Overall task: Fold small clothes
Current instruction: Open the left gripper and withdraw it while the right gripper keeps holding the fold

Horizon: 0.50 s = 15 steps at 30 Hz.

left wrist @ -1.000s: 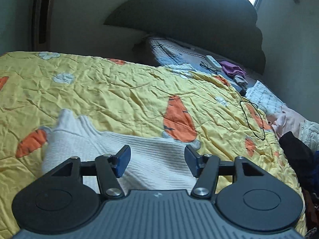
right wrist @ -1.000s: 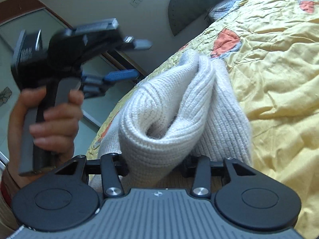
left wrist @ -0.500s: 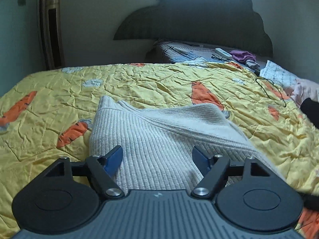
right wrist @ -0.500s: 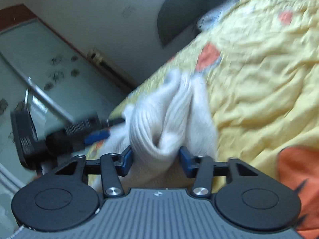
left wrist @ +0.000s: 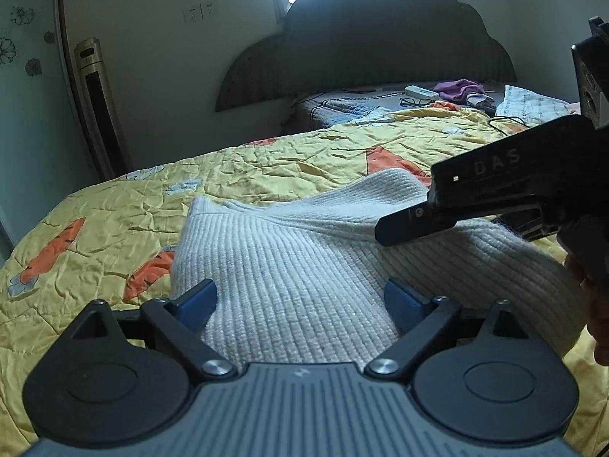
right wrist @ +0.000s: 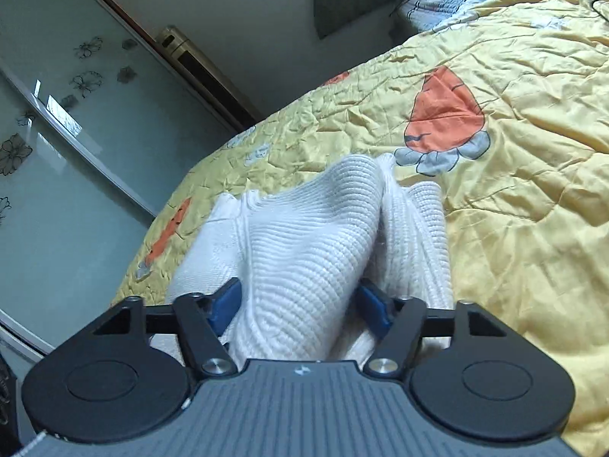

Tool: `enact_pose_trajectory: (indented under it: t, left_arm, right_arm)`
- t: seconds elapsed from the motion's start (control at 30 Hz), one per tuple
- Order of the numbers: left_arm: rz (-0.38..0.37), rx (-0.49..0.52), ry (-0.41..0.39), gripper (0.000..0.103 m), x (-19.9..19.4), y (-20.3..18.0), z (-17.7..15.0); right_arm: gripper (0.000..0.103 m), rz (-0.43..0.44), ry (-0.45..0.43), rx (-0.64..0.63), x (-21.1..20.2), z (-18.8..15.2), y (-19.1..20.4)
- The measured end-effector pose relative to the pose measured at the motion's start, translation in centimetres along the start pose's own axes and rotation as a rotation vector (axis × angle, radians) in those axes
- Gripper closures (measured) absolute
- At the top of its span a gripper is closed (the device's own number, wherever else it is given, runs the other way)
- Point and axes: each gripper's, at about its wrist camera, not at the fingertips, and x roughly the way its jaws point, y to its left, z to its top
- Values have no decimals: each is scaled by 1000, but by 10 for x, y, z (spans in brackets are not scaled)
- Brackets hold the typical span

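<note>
A white ribbed knit garment (left wrist: 289,259) lies on the yellow carrot-print quilt (left wrist: 114,213). My left gripper (left wrist: 300,301) is open, its blue pads either side of the garment's near part. The right gripper's black body (left wrist: 495,190) shows at the right of the left wrist view, over the garment's raised far fold. In the right wrist view the garment (right wrist: 304,251) bunches up between my right gripper's (right wrist: 300,304) blue pads, which are spread wide and no longer pinch it.
A dark headboard (left wrist: 380,38) stands behind the bed. A remote, glasses and purple cloth (left wrist: 460,89) lie near the pillows. A tall tower unit (left wrist: 99,103) stands by the left wall. A glass sliding door (right wrist: 76,133) is at the bed's left.
The right gripper has swung the garment's fold across toward the left and opened its jaws from its hold. The left gripper moved closer, low over the garment.
</note>
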Motion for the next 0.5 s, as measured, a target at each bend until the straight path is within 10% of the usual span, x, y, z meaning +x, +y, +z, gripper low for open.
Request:
enact_pose_trajectory:
  t: [0.13,0.5]
  left_arm:
    - [4,5,-5,6,1,-2,-2]
    - [-12,-23,-1,5,0,2,1]
  right_arm:
    - [84,-24,-50,-128,-4,-5,16]
    - [86,-121,-147,-340,-14,-2,39]
